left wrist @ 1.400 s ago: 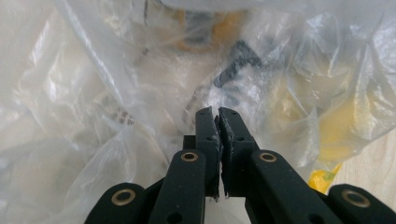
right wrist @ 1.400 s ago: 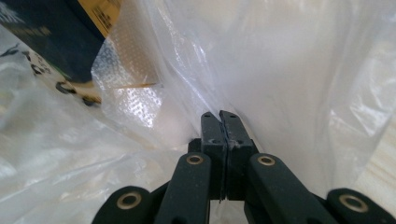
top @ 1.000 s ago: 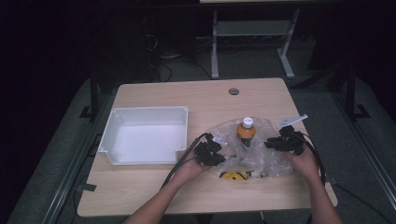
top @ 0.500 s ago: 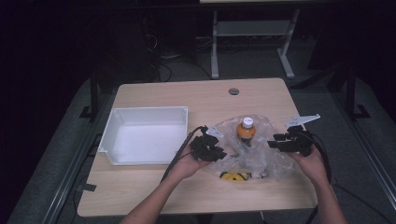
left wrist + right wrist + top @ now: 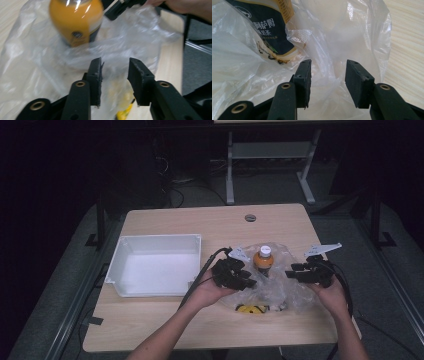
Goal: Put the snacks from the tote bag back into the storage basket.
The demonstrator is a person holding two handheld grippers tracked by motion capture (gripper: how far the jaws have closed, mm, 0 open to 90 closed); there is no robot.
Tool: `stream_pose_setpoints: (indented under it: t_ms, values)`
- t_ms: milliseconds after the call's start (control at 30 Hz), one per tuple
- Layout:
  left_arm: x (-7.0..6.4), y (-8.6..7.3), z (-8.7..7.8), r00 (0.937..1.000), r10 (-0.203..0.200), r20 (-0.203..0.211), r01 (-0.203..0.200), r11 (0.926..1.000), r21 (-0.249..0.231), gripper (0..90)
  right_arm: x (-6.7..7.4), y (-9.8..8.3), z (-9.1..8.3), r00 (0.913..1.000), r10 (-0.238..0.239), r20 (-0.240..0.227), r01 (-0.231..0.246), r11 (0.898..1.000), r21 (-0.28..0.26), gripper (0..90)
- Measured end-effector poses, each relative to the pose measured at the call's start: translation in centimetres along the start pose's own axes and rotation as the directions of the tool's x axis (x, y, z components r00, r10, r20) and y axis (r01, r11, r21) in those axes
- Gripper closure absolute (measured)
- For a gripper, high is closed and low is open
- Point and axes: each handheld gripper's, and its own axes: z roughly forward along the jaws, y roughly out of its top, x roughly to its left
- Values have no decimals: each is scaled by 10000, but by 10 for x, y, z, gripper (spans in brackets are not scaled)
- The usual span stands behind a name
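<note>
Bag [image 5: 280, 290] with a bottle [image 5: 263, 261] upright inside — it lies on the table [image 5: 165, 325] between the two grippers.

The left gripper [image 5: 245, 281] sits at the bag's left edge; its jaws have just been opening and stand part open, film behind the gap, pads pressing on nothing. The right gripper [image 5: 291, 274] is at the bag's right edge, jaws also part open with loose film in and behind the gap, and not clamped — they have just eased slightly narrower. The bottle stands just beyond both tips. A yellow item [image 5: 252, 308] lies in the bag nearer the person. A white tray [image 5: 156, 241] sits left of the left gripper.
</note>
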Motion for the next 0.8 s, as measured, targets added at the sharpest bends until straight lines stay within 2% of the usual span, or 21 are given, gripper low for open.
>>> stream_pose_setpoints:
  t_ms: [133,233,333,433,467,500,533,600,633,667,800]
  values:
    - [-5,10,2,9999,86,116,-85,10000,-48,598,2,1,1,10000,55,-10,-55,10000,-24,557]
    - [-8,16,7,9995,319,59,-319,9995,23,560,1,1,1,10000,-14,-63,13,9999,-144,557]
    - [-10,18,16,9997,214,130,-215,9997,97,519,1,1,1,10000,-57,-68,56,9999,-146,557]
    - [-10,18,26,9994,326,-110,-322,9988,364,438,0,0,1,10000,8,-90,-9,9999,-171,557]
    - [-10,17,30,9998,204,-70,-201,9991,367,423,0,0,1,9999,89,-111,-91,9998,-164,557]
    - [-9,17,32,9996,261,-51,-258,9986,460,423,-1,0,1,9999,111,-113,-113,9998,-154,557]
    - [-10,16,35,9997,212,-122,-206,9987,472,428,-2,-1,1,9999,68,-119,-70,9998,-170,559]
    - [-9,16,40,9986,397,-345,-374,9971,657,468,-2,-2,1,9999,94,-123,-96,9998,-202,561]
    - [-10,15,43,9980,399,-486,-364,9967,720,503,-2,-2,1,9998,143,-132,-145,9997,-181,561]
    - [-10,14,45,9969,595,-518,-546,9944,908,537,-3,-2,1,9998,110,-138,-112,9998,-174,561]
    - [-10,9,52,9962,601,-630,-538,9938,971,711,-2,-2,1,9998,128,-158,-130,9998,-152,568]
